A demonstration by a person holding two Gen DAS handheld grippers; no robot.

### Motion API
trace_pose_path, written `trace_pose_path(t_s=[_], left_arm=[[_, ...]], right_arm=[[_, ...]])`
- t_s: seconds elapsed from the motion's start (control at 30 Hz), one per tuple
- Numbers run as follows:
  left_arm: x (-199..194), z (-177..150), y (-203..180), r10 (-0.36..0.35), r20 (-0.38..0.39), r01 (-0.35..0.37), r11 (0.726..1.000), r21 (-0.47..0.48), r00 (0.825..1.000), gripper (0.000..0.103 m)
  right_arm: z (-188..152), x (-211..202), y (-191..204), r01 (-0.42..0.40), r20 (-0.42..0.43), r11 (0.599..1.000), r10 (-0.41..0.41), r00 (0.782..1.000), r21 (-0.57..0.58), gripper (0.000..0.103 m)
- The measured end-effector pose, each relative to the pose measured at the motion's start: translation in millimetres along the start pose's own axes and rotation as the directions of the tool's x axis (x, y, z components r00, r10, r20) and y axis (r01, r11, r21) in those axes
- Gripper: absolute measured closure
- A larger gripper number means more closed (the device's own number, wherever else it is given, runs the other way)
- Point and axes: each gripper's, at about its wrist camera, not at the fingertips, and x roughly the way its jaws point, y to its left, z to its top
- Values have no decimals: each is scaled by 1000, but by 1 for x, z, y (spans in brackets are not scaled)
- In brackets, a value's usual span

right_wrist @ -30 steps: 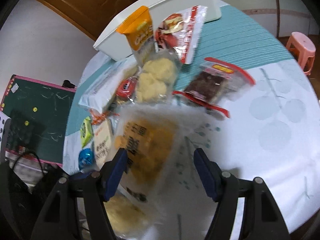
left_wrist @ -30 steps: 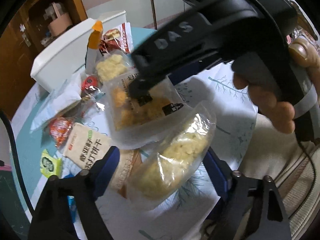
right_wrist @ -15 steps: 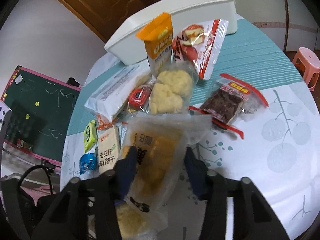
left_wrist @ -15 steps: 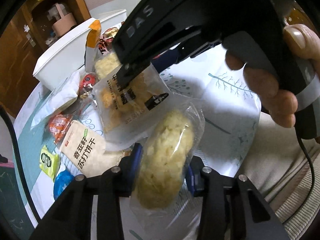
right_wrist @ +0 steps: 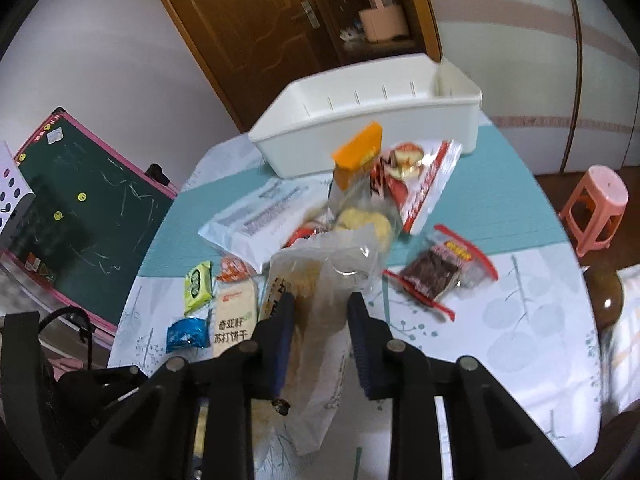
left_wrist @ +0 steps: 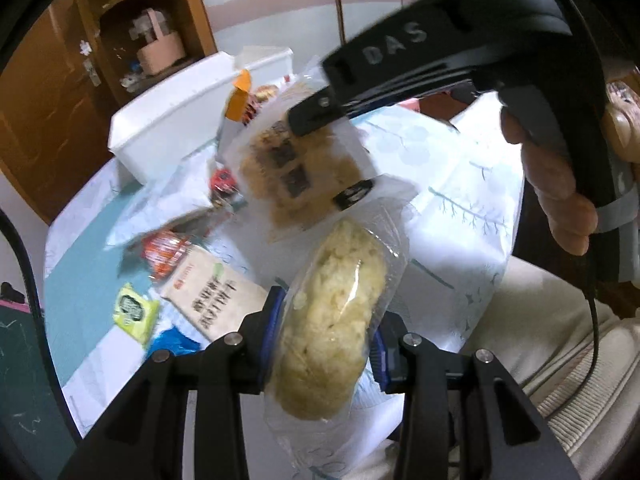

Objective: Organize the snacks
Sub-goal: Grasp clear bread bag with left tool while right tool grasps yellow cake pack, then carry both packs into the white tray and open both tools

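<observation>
Your left gripper (left_wrist: 326, 344) has its blue-padded jaws clamped on a clear plastic pouch of pale yellow puffed snack (left_wrist: 332, 332), which stands upright between the pads, clear of the table. Your right gripper (right_wrist: 320, 340) is closing on a clear flat bag of golden biscuits with black label patches (right_wrist: 316, 300); its pads already press the bag's lower part, and in the left wrist view that same bag (left_wrist: 300, 168) hangs raised just behind the puffed pouch, with your right hand (left_wrist: 560, 184) wrapped around the black handle. On the round table under a white and teal printed cloth (right_wrist: 520, 320) lie, near your grippers, a cream cracker packet with dark printed characters (right_wrist: 234, 320), a small blue foil wrapper (right_wrist: 187, 334) and a lime-green sachet (right_wrist: 197, 286). Further back sit a long white wrapped pack with grey print (right_wrist: 260, 216), a red-edged clear pack of dark brown pieces (right_wrist: 436, 276), a red and white bag showing a pastry picture (right_wrist: 420, 180), an orange-topped upright packet (right_wrist: 356, 156) and a second clear bag of yellow puffs (right_wrist: 368, 220), partly hidden. Behind them stands a long white plastic bin with ribbed inner walls (right_wrist: 380, 120). Off the table you see a green chalkboard with a pink frame (right_wrist: 80, 208) at the left and a pink plastic stool (right_wrist: 596, 204) at the right.
</observation>
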Motion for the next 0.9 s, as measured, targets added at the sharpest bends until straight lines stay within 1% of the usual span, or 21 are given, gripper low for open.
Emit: trace_pose_path(t_s=[0.27,0.43,0.57,0.7,0.8,0.9], left_arm=[[-38,14,25,48,77,-42,996,-74,996,67],[-66,32,45,105,135,-90,989,-117,985,67],[-88,55,74,157,183,-124,976,-179,970,67],[-105,82,100,202,207,-152,961,-233,957,67],[-116,105,120,232,221,-169,948,-271,947,67],[-123,130,136,274,235,-200,933,-298,932,67]], right_arm=[[17,-38,7,10,113,1000,-8,994,-17,77],[32,-64,10,10,190,1000,-4,982,-27,77],[48,-87,16,20,262,999,-7,965,-47,77],[66,-105,22,29,326,997,-4,945,-71,78],[82,-116,26,39,369,995,-3,930,-93,81],[101,-127,30,55,407,992,-3,913,-117,84]])
